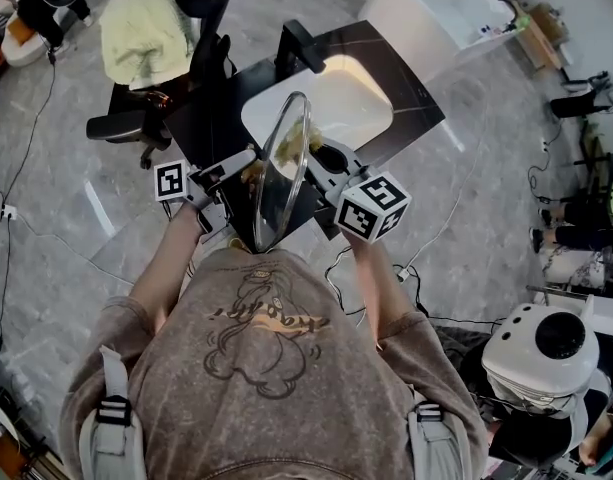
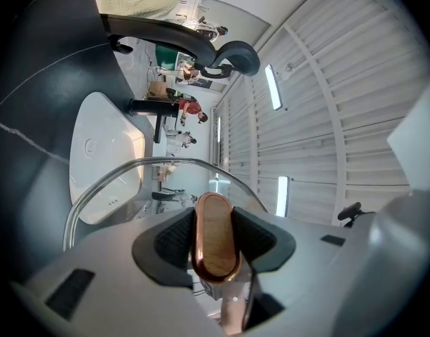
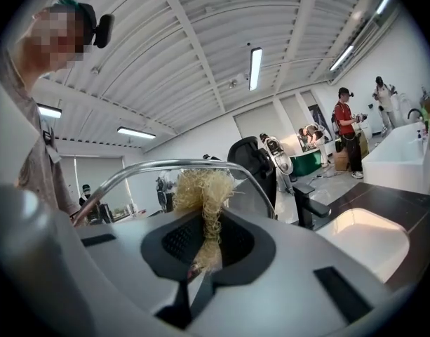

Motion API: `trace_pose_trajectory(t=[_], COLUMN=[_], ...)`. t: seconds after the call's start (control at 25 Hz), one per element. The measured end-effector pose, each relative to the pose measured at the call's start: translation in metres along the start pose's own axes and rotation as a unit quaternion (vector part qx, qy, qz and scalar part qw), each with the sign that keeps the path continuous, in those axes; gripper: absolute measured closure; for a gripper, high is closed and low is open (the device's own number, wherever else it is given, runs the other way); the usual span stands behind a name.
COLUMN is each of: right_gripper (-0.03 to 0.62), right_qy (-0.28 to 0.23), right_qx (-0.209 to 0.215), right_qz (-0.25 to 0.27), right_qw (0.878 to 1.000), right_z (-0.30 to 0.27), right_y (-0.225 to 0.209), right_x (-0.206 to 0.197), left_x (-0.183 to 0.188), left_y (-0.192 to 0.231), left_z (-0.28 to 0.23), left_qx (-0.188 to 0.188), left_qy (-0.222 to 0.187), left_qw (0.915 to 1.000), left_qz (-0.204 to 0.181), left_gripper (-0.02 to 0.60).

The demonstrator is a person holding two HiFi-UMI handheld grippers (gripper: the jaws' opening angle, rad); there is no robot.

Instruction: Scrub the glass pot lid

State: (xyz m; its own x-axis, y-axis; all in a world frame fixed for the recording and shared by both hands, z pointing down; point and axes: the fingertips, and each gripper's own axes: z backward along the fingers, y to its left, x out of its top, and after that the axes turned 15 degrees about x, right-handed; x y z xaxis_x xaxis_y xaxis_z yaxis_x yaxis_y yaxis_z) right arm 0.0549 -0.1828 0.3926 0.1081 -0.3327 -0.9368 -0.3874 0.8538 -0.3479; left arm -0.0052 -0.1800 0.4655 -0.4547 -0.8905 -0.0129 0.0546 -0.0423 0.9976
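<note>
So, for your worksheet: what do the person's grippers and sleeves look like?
The left gripper and right gripper have pale grey shells with black textured pads. Each carries a white cube printed with black square markers. The person wears a faded brown short-sleeved T-shirt.

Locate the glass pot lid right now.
In the head view's centre, the glass pot lid stands on edge in front of the white sink, between the left gripper, clamped on its handle, and the right gripper.

Lab hall: freestanding sink counter, office chairs.
</note>
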Motion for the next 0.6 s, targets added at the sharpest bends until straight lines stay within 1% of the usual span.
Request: trace_pose_trajectory(t=[0.12, 0.36, 0.6], right_gripper=[0.552, 0.552, 0.553], right_qy=[-0.004, 0.003, 0.017], right_qx=[-0.012, -0.028, -0.044], right_qz=[-0.002, 0.001, -0.002], right_qw=[1.0, 1.0, 0.999], right_z=[-0.004, -0.013, -0.021], right_y=[-0.013, -0.036, -0.058], right_x=[0.002, 0.003, -0.008], left_x=[-0.002, -0.003, -0.002], left_y=[-0.003, -0.007, -0.006], left_z=[0.0, -0.002, -0.003], left_qx=[-0.008, -0.025, -0.024], left_qy=[0.006, 0.009, 0.004], left_qw=[0.9999, 0.9996, 0.9996], left_qz=[-0.001, 0.012, 0.016], left_gripper=[0.4, 0.4, 0.4])
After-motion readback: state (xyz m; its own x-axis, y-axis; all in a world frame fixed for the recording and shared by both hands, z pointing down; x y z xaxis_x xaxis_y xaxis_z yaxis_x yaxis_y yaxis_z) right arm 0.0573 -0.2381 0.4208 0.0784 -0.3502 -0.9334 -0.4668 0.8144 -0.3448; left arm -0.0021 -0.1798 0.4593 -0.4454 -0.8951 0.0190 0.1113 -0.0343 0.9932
